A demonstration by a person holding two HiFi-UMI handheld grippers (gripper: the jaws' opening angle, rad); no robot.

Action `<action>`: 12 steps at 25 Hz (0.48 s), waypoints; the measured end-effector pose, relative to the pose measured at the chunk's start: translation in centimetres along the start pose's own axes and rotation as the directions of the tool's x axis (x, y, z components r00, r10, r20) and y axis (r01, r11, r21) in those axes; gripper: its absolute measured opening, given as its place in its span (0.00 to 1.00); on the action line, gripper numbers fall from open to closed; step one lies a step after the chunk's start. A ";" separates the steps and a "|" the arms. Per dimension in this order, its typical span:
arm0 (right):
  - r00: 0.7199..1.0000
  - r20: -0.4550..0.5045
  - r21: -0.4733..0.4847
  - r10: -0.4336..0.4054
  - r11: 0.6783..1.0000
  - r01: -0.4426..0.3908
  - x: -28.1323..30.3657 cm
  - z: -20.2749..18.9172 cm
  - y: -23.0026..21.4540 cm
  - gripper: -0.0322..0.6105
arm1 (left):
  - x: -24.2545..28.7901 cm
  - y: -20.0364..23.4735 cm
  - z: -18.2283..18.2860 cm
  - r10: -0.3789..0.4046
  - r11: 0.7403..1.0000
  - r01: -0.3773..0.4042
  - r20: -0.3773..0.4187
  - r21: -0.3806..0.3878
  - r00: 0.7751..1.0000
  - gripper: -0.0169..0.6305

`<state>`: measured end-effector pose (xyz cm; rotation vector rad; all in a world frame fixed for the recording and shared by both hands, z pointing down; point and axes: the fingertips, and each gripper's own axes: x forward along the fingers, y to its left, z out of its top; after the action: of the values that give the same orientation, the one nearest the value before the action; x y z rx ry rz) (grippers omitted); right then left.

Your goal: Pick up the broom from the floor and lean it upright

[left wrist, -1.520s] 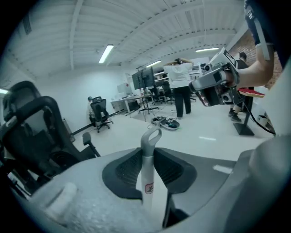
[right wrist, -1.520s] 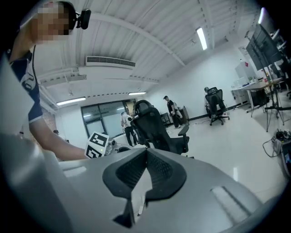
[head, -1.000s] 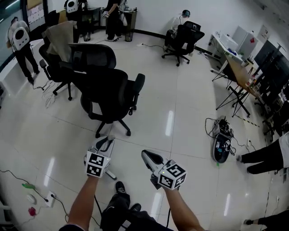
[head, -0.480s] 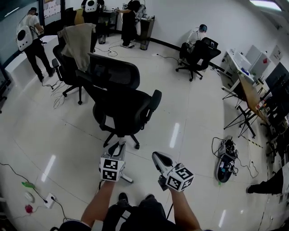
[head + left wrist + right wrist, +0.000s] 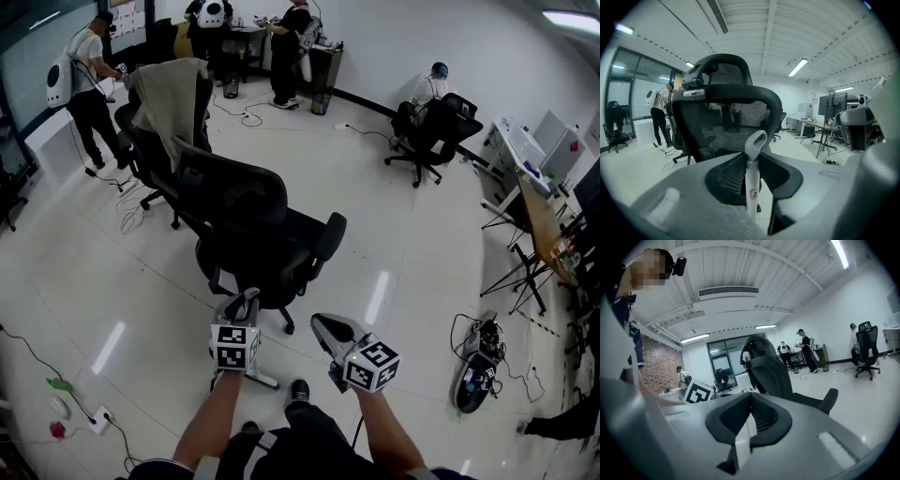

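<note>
One broom point(image 5: 751, 187) — left gripper point(image 5: 247, 298) clamps it; right gripper point(image 5: 319, 322) seemingly shut.

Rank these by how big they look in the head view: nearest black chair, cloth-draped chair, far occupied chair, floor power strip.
1. nearest black chair
2. cloth-draped chair
3. far occupied chair
4. floor power strip
The order of the chairs may just reflect nearness to the camera.

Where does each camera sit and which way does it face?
Head view: on the person's head, looking down at forearms, left gripper, right gripper, chair.
Left gripper view: on that gripper, facing the chair past the clamped broom handle.
Right gripper view: on that gripper, facing the chair; person's head upper left.
All share the chair.
</note>
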<state>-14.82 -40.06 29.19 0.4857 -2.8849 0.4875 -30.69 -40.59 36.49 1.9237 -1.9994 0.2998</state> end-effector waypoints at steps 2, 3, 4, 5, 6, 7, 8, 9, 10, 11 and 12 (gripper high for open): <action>0.999 -0.006 -0.010 0.034 0.999 -0.034 0.7 1.0 -1.7 0.05 | 1.7 0.0 0.5 0.023 1.000 -0.023 -0.011 -0.003 1.000 0.17; 0.999 -0.009 -0.016 0.051 0.999 -0.051 1.1 1.5 -2.3 0.05 | 2.4 0.1 0.8 0.037 0.999 -0.037 -0.014 -0.004 0.999 0.17; 0.998 -0.012 -0.022 0.068 0.997 -0.069 1.5 2.0 -2.8 0.05 | 3.1 0.3 1.2 0.049 0.999 -0.049 -0.015 -0.004 0.999 0.17; 0.996 -0.017 -0.028 0.084 0.996 -0.085 2.0 2.4 -3.2 0.05 | 3.7 0.6 1.5 0.058 0.998 -0.058 -0.015 -0.003 0.998 0.17; 0.995 -0.021 -0.032 0.097 0.995 -0.098 2.5 2.7 -3.6 0.05 | 4.4 0.8 1.8 0.064 0.998 -0.064 -0.015 0.000 0.998 0.17; 0.994 -0.026 -0.035 0.107 0.994 -0.108 2.9 2.9 -3.9 0.05 | 5.0 0.9 2.0 0.066 0.998 -0.065 -0.015 0.002 0.998 0.17; 0.993 -0.029 -0.036 0.112 0.993 -0.113 3.4 3.0 -4.3 0.05 | 5.7 1.1 2.2 0.065 0.998 -0.065 -0.016 0.004 0.998 0.17; 0.993 -0.031 -0.036 0.113 0.993 -0.114 3.8 3.2 -4.7 0.05 | 6.3 1.3 2.3 0.063 0.998 -0.063 -0.018 0.006 0.998 0.17; 0.993 -0.031 -0.034 0.112 0.993 -0.113 4.2 3.3 -5.1 0.05 | 7.0 1.4 2.4 0.059 0.998 -0.058 -0.021 0.008 0.998 0.17; 0.994 -0.030 -0.033 0.108 0.994 -0.109 4.6 3.4 -5.4 0.05 | 7.7 1.6 2.6 0.052 0.999 -0.052 -0.022 0.009 0.998 0.17; 0.995 -0.029 -0.032 0.100 0.994 -0.101 5.0 3.5 -5.7 0.05 | 8.3 1.7 2.7 0.042 0.999 -0.042 -0.022 0.009 0.999 0.17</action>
<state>-17.92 -47.80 28.68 0.3278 -2.8967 0.4567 -32.84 -49.15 37.38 1.8772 -2.0296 0.3401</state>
